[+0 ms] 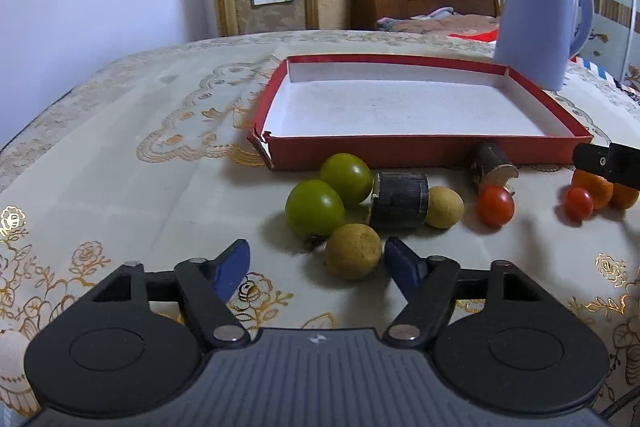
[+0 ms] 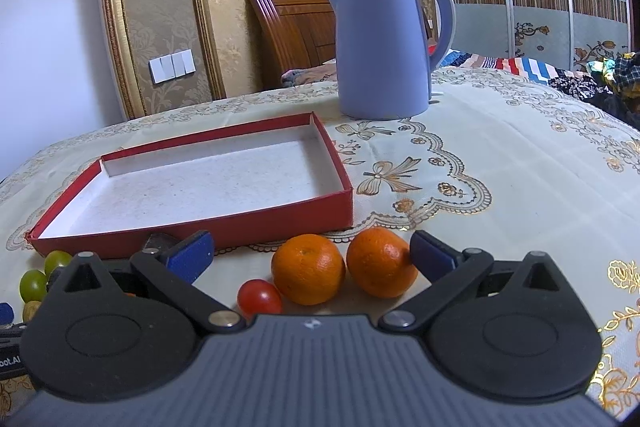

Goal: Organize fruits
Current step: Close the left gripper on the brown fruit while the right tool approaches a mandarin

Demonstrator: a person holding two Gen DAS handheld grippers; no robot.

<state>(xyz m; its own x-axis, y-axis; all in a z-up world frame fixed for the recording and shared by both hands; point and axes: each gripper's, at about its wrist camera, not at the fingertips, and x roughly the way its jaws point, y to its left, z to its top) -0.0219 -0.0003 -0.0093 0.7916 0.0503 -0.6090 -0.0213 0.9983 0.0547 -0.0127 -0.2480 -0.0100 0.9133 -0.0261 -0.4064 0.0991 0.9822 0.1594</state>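
Note:
In the left wrist view a yellow-brown round fruit (image 1: 353,251) lies on the tablecloth between the blue pads of my left gripper (image 1: 318,259). The right pad is close beside it and the left pad stands apart, so the gripper is open. Behind it are two green fruits (image 1: 314,207), another yellow-brown fruit (image 1: 444,207) and two cherry tomatoes (image 1: 495,205). My right gripper (image 2: 310,243) is open around two oranges (image 2: 308,269), with a cherry tomato (image 2: 259,297) in front of them. The red box (image 1: 420,151) with a white floor holds nothing.
A black cylinder (image 1: 400,201) and a short wooden piece (image 1: 490,167) lie among the fruit by the box's front wall. A lilac kettle (image 2: 380,47) stands behind the box's right corner. A bed headboard and wardrobe are beyond the table.

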